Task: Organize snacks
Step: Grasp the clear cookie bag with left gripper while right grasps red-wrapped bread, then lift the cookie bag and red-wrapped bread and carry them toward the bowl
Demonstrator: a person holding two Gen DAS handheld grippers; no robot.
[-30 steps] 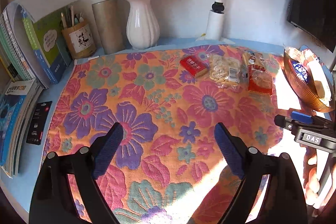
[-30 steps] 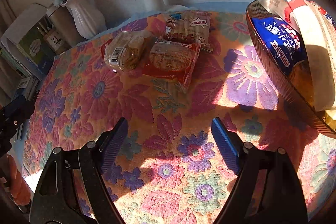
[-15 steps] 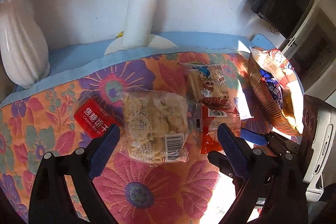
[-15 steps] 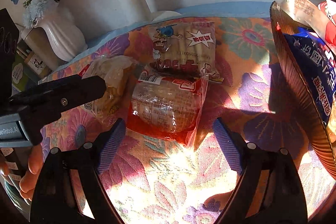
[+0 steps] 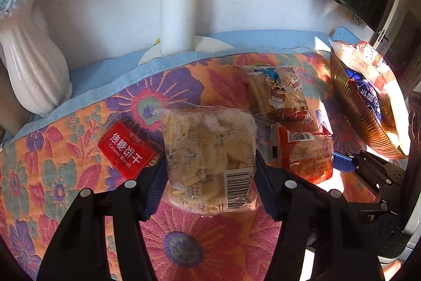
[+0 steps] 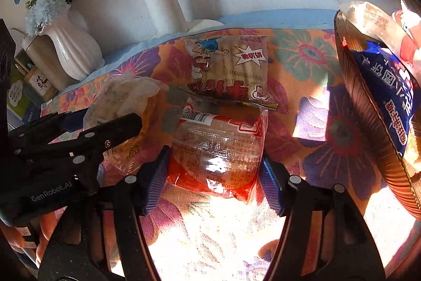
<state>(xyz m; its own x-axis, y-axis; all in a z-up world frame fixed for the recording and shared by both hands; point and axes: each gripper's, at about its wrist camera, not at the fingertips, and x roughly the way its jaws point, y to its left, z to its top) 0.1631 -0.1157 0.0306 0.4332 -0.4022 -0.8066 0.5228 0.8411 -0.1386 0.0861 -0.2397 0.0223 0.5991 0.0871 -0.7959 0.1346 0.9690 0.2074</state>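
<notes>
Both claws have dropped onto the floral-clothed worktop [image 5: 65, 175] within a second: left claw [image 5: 210, 170] apparently clamps the clear biscuit bag [image 5: 208, 157], right claw [image 6: 214, 170] brackets the red-edged bun packet [image 6: 218, 152], so basket transfers look imminent.

A light-blue counter [image 5: 100, 75] carries a flowered cloth [image 5: 210, 236] — orange, pink and purple. On the cloth lie a clear bag of biscuits [image 5: 208, 154] at the middle, a red caramel-biscuit pack [image 5: 126, 150] just beside it at 9 o'clock, a red-edged bun pack [image 5: 305, 152] at 3 o'clock and a cartoon-printed pack [image 5: 279, 96] at 1 o'clock, with a ribbed brown bowl [image 5: 352, 112] of snacks at the right edge. Behind the cloth — a white vase [image 5: 31, 67] and a white lamp post [image 5: 179, 17].
</notes>
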